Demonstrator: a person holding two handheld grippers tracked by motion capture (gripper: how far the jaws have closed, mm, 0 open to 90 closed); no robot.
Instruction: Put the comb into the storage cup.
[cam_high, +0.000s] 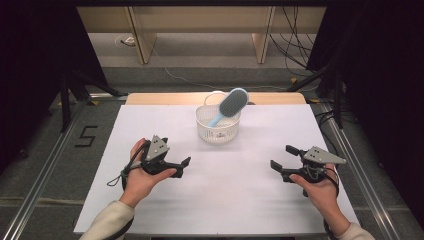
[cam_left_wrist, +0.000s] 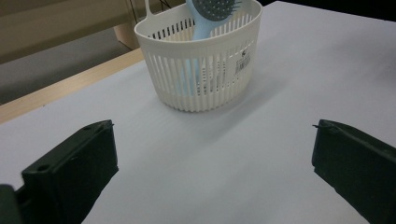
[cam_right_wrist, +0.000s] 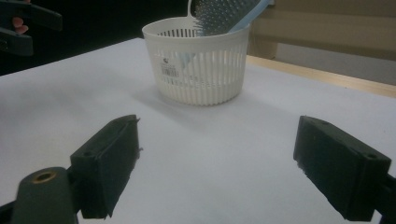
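My left claw (cam_high: 181, 167) released and empty, my right claw (cam_high: 283, 159) likewise spread, blue hairbrush (cam_high: 230, 105) leaning handle-down in white basket (cam_high: 218, 131), mid-desk (cam_high: 220, 195)

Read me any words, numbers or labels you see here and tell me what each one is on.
"5": dark numeral on the floor, left of the table.
Barcode sticker on the white basket: print too small to read.
Nothing legible on the blue hairbrush or the grippers.

Slotted white plastic basket (cam_high: 218, 131); matt white table (cam_high: 240, 200).
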